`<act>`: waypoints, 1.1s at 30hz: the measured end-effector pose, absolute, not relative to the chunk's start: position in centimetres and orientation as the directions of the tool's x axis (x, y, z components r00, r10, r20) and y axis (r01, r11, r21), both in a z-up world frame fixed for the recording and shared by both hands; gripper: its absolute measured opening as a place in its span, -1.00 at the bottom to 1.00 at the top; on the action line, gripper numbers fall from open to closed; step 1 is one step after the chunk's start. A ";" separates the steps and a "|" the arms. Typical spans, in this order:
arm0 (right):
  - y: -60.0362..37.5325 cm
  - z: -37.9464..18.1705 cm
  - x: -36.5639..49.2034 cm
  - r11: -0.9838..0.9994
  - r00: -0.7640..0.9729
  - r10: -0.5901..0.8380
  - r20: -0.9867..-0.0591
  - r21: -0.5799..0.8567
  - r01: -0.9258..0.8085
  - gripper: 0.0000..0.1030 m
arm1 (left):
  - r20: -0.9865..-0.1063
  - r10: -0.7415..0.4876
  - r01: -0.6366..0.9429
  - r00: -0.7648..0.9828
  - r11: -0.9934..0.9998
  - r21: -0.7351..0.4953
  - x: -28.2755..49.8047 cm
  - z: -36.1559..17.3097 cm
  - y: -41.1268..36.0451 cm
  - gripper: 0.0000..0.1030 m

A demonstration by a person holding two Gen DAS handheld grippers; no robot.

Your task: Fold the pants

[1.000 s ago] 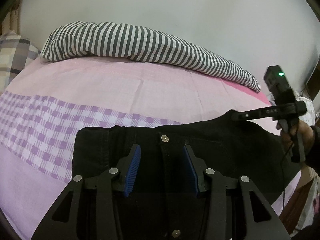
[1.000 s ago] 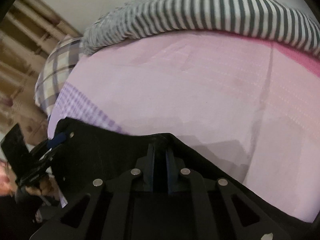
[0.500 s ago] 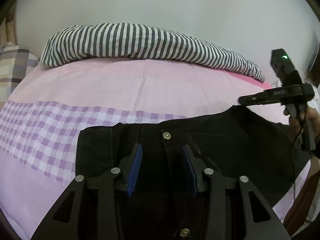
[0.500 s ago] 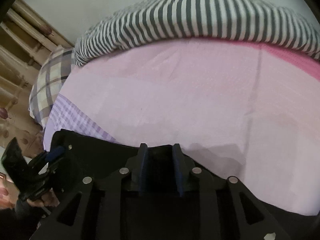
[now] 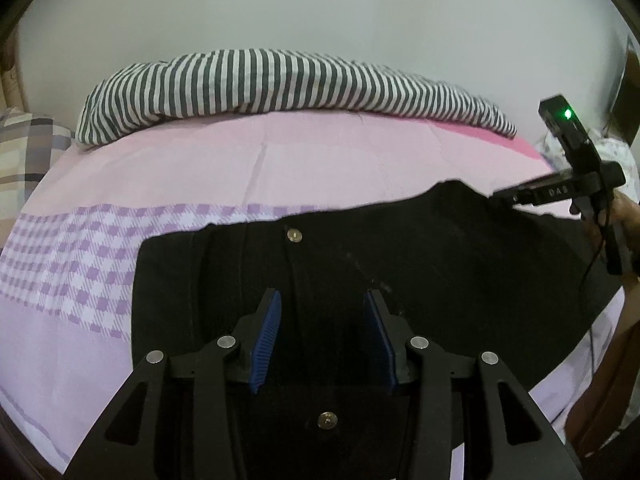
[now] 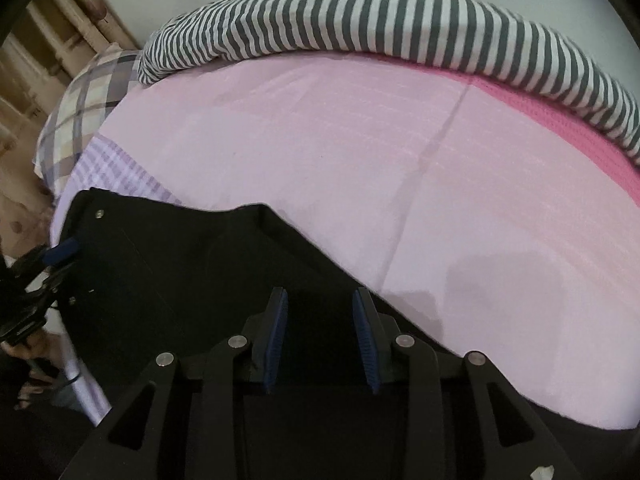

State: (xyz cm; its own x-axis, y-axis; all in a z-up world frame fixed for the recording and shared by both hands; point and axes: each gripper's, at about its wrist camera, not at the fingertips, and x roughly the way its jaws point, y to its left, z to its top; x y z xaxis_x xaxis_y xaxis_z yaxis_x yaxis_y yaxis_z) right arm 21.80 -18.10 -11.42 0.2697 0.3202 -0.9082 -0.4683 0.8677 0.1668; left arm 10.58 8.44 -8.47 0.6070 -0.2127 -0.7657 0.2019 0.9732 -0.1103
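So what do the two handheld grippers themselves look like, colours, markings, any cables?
Both are matte black frames with triangular cut-outs and silver round bolts at the joints. The left gripper and the right gripper each carry ribbed blue pads on their two fingers. Seen from the left wrist, the right gripper's body has white lettering, too blurred to read reliably, a green light on top and a thin black cable hanging down.

The pants (image 5: 420,264) are matt black cloth with shiny metal buttons (image 5: 295,235). The bed (image 5: 320,168) wears smooth pink cotton sheeting; the striped quilt (image 5: 280,84) looks soft, crinkled. Each hand-held gripper (image 5: 322,338) is matt black plastic with ribbed blue pads (image 5: 266,344).
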 end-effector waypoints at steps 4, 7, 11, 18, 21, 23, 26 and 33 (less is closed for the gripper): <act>-17.2 -12.5 22.2 0.899 0.316 0.245 -0.917 0.092 -0.429 -0.74 | -0.783 -0.151 0.159 0.603 0.985 -0.068 11.2 -9.3 8.9 -0.13; -17.5 -11.9 22.1 0.918 0.362 0.248 -0.899 0.099 -0.385 -0.69 | -0.781 -0.141 0.146 0.609 0.987 -0.065 11.4 -8.8 8.8 -0.13; -19.6 -9.3 20.3 0.940 0.450 0.280 -0.848 0.145 -0.310 -0.68 | -0.734 -0.230 0.208 0.639 0.970 -0.123 10.5 -6.8 6.9 -0.13; -24.7 -9.2 13.8 0.976 0.500 0.196 -0.844 0.117 -0.185 -0.54 | -0.703 -0.437 0.431 0.562 0.879 -0.202 9.8 -6.5 -1.5 -0.04; -27.8 -10.6 11.5 0.987 0.487 0.157 -0.859 0.125 -0.099 -0.51 | -0.707 -0.502 0.513 0.499 0.828 -0.226 9.5 -7.3 -5.3 -0.04; -29.2 -11.2 10.7 0.990 0.478 0.143 -0.866 0.126 -0.068 -0.51 | -0.716 -0.522 0.551 0.464 0.803 -0.228 9.5 -7.9 -7.4 -0.04; -30.2 -11.7 10.3 0.992 0.480 0.126 -0.868 0.116 -0.051 -0.54 | -0.739 -0.524 0.578 0.423 0.785 -0.225 10.1 -8.9 -9.8 -0.04; -32.2 -12.4 11.8 0.999 0.512 0.048 -0.858 0.050 -0.009 -0.60 | -0.792 -0.410 0.482 0.453 0.860 -0.170 12.5 -10.6 -10.0 -0.04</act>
